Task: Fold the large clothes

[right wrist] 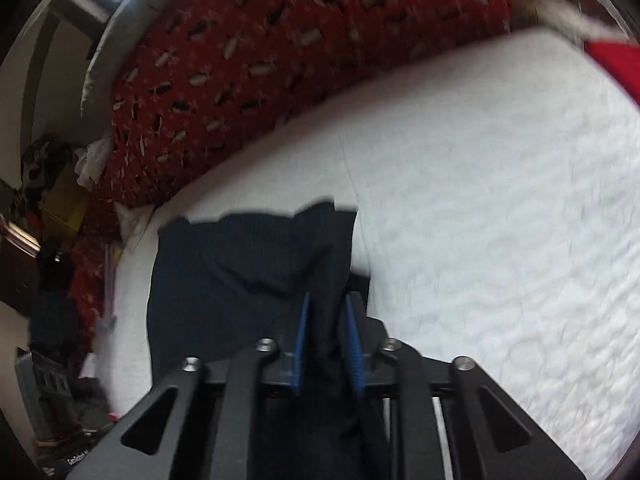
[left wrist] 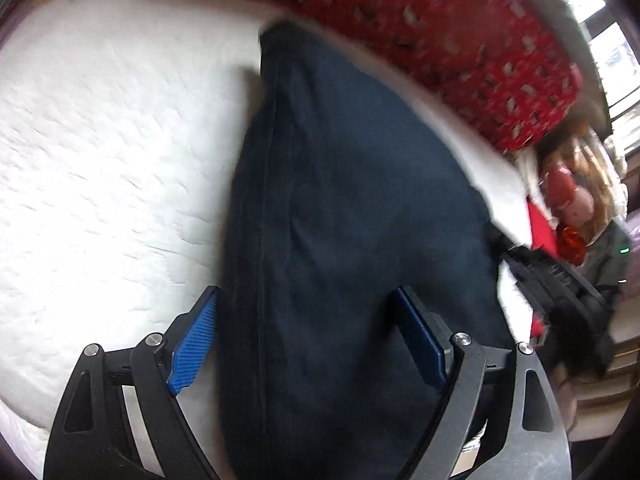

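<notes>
A dark navy garment (left wrist: 344,208) lies folded lengthwise on the white quilted bed (left wrist: 100,152), its seam running away from me. My left gripper (left wrist: 306,300) is open, its blue pads (left wrist: 192,344) wide apart either side of the garment's near end. In the right wrist view my right gripper (right wrist: 326,300) is shut on a fold of the same garment (right wrist: 248,264), cloth pinched between its blue pads (right wrist: 301,344). The rest of the garment lies ahead on the white bed (right wrist: 500,220).
A red patterned blanket (left wrist: 460,40) (right wrist: 280,60) is bunched along the bed's far side. The other gripper's black body (left wrist: 560,288) shows at the right in the left wrist view. Clutter and a bedside pile (right wrist: 52,184) lie beyond the bed's left edge.
</notes>
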